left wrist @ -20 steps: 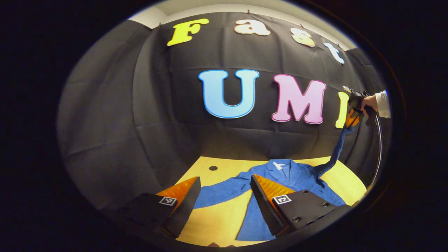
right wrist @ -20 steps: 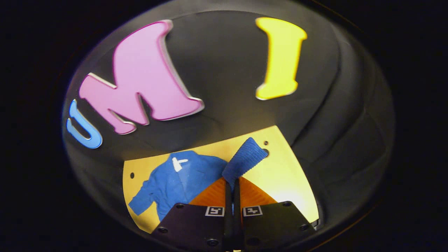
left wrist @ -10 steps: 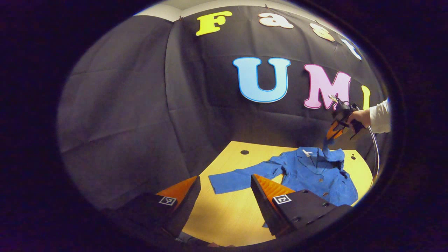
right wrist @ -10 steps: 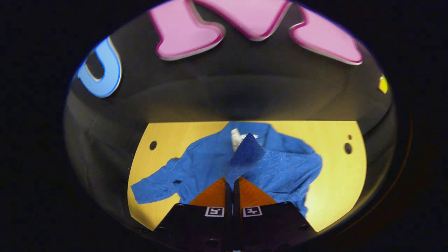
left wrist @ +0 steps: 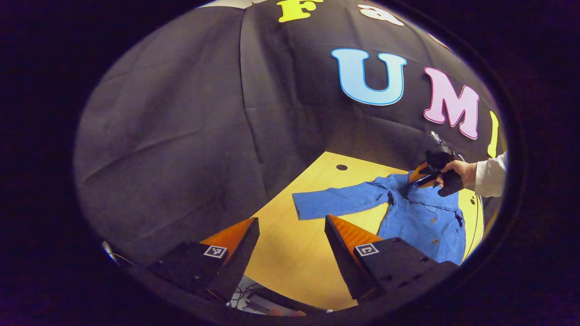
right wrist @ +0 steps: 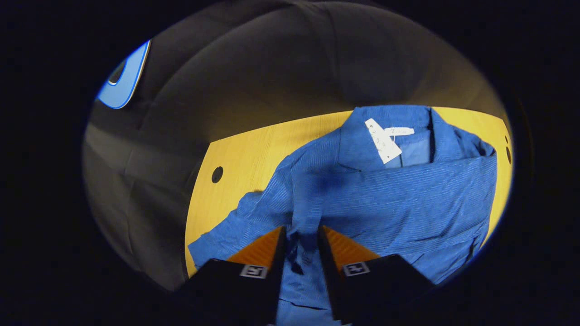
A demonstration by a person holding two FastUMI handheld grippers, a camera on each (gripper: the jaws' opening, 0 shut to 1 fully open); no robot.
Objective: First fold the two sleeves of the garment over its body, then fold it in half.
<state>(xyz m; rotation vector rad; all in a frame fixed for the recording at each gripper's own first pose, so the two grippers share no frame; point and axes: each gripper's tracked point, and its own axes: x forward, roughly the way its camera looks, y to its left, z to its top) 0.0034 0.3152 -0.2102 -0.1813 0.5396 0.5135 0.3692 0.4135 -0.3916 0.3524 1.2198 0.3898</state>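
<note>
In the left gripper view we see a blue button-front shirt (left wrist: 421,217) lying flat on a yellow wooden table (left wrist: 290,267), toward the table's far right side. One sleeve (left wrist: 337,204) stretches out straight to the left across the bare wood. Our left gripper (left wrist: 290,231) hangs above the table's near edge, its two fingers spread wide apart with nothing between them. Farther off, a hand (left wrist: 457,171) in a white sleeve holds the right gripper (left wrist: 419,174) down low at the shirt's collar area. In the right gripper view we look down on the shirt (right wrist: 389,199) from close above: the collar (right wrist: 385,122) sits at the top with a white tag (right wrist: 383,140) inside it, and the other sleeve (right wrist: 408,181) lies folded across the chest as a wide horizontal band. The right gripper (right wrist: 301,235) sits just over the fabric, its fingers a little apart, with blue cloth showing in the narrow gap between them; we cannot tell whether they touch it. A small round hole (right wrist: 217,174) marks the tabletop to the left of the shirt. Black cloth forms the wall (left wrist: 181,127) behind the table.
</note>
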